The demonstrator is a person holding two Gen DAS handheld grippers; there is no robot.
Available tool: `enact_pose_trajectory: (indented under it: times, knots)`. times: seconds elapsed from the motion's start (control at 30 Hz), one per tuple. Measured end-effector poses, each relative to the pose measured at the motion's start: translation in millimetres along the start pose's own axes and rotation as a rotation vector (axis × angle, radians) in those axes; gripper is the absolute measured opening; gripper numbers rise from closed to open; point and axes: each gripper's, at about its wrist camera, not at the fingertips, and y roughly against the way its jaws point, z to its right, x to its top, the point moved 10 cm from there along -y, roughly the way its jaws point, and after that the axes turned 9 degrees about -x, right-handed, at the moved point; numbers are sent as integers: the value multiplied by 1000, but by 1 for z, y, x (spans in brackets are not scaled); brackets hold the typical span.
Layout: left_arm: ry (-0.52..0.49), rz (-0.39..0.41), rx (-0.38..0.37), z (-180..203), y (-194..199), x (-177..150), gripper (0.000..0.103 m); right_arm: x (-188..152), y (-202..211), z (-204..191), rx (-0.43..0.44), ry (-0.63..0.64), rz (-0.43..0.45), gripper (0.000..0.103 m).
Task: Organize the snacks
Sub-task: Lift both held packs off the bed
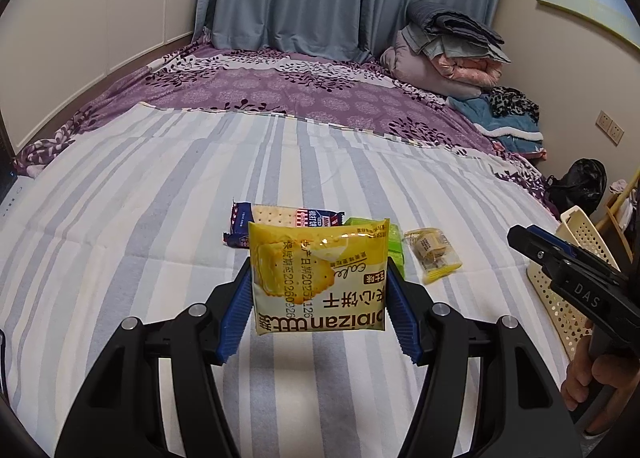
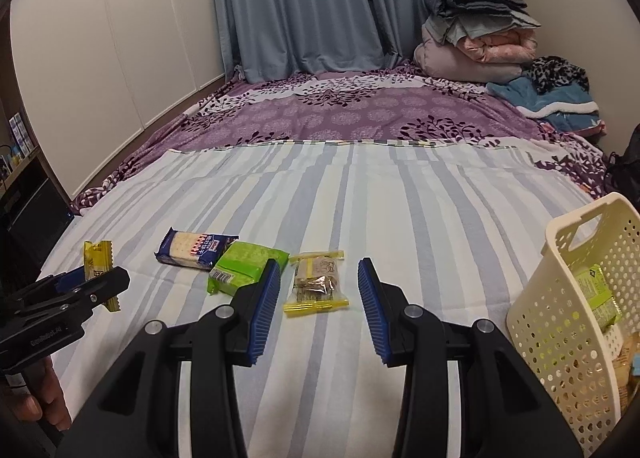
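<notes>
Blue-grey curtains [image 2: 320,2] are hanging closed behind the bed [image 2: 360,194], folded quilts [image 2: 476,38] are sitting stacked in the far right corner, a blue blanket [image 2: 548,98] is lying beside them, and white wardrobe doors [image 2: 120,26] are lining the left wall.

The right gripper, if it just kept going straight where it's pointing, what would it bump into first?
Probably the small clear snack packet with yellow ends, lying on the striped bedsheet right between and ahead of the right gripper. Its jaws hold nothing. Depth is hard to judge.
</notes>
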Motion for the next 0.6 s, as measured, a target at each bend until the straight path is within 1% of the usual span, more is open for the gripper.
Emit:
enact_pose_trajectory:
  times: [0.27, 0.37, 0.4, 0.43, 0.5, 0.53, 0.6]
  knots:
    - [-25, 8, -5, 15, 8, 1, 63, 1, 20, 13, 4, -22, 31, 41]
    - [-31, 7, -6, 18, 9, 1, 63, -5, 6, 7, 25, 5, -11, 43]
    - [-33, 7, -8, 19, 10, 1, 63, -8, -2, 5, 21, 13, -26, 44]
    - [-35, 7, -8, 19, 10, 0, 63, -10, -10, 3, 17, 24, -40, 46]
    - [-36, 6, -7, 18, 11, -1, 63, -16, -24, -4, 27, 42, -74, 61]
    - [-35, 5, -6, 17, 11, -1, 63, -18, -32, -7, 36, 47, -88, 64]
    - [-27, 2, -3, 13, 10, -3, 63, -21, -48, -13, 30, 64, -114, 65]
